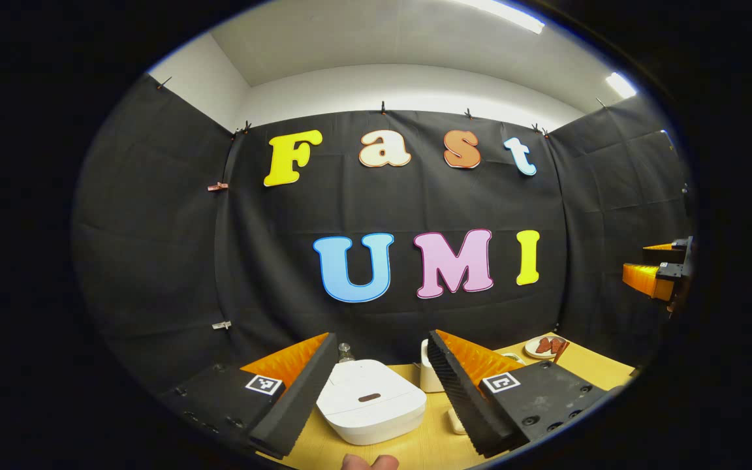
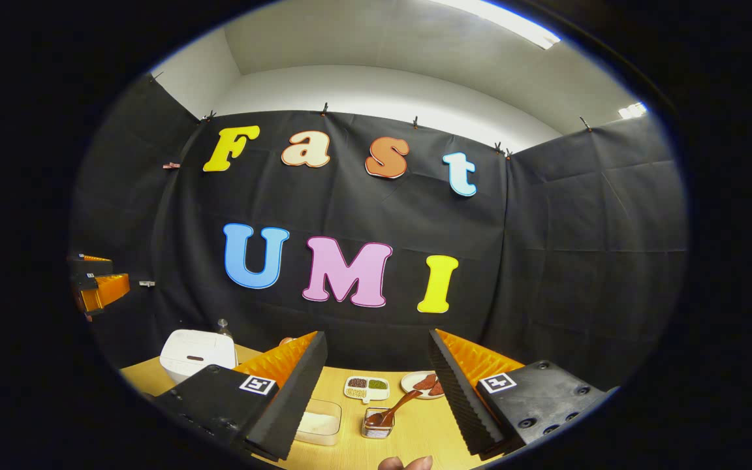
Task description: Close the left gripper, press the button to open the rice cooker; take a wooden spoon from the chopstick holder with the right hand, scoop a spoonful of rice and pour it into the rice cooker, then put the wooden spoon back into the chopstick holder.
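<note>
No readable writing on the rice cooker (image 1: 371,401); lid down, bottom centre of the left gripper view. Left gripper (image 1: 376,385) spread wide, grasping nothing, fingers flanking the cooker. Right gripper (image 2: 376,385) likewise spread wide, nothing held. Between its fingers, bottom centre of the right gripper view: one wooden spoon (image 2: 394,408) leaning in one small clear holder (image 2: 377,423). One clear box of rice (image 2: 318,422) lower left, beside the left finger. One divided tray (image 2: 366,388) and one plate (image 2: 416,380) behind, on the table (image 2: 350,450).

Recording booth: black cloth wall (image 2: 546,261), wooden table (image 2: 350,450), strip lights (image 1: 500,13).
</note>
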Available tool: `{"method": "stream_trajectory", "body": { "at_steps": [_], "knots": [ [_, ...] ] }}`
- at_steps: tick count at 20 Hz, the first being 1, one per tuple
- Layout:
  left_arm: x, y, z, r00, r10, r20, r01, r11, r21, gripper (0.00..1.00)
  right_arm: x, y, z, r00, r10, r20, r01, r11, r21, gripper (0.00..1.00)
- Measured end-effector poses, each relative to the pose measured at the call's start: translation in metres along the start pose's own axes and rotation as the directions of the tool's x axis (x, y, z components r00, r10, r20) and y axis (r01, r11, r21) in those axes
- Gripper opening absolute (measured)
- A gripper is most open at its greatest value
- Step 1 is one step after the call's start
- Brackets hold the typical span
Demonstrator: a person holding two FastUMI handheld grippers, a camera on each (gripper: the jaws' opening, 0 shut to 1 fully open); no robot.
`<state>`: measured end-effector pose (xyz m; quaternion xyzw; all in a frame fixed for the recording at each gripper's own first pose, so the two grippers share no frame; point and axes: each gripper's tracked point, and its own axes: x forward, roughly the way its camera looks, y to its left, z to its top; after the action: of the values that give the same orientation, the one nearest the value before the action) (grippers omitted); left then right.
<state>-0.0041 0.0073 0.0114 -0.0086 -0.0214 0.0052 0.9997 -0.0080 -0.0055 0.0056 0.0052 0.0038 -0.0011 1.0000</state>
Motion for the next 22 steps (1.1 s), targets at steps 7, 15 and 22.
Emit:
{"method": "stream_trajectory", "body": {
  "at_steps": [7,15,22],
  "knots": [
    [0.003,0.0,0.002,1.0,0.006,0.0,-0.006,1.0,0.009,0.95,0.001,0.0,0.003,1.0,-0.001,0.013,0.002,0.999,-0.034,0.97],
    [-0.001,-0.015,0.008,0.995,-0.095,0.034,0.097,0.994,-0.04,0.95,0.008,-0.005,-0.001,1.0,-0.011,0.004,0.011,1.0,-0.021,0.97],
    [0.0,-0.022,0.007,0.959,-0.277,0.065,0.278,0.96,-0.008,0.08,0.01,-0.005,-0.006,1.0,-0.016,-0.003,0.016,0.998,-0.057,0.97]
  ]
}}
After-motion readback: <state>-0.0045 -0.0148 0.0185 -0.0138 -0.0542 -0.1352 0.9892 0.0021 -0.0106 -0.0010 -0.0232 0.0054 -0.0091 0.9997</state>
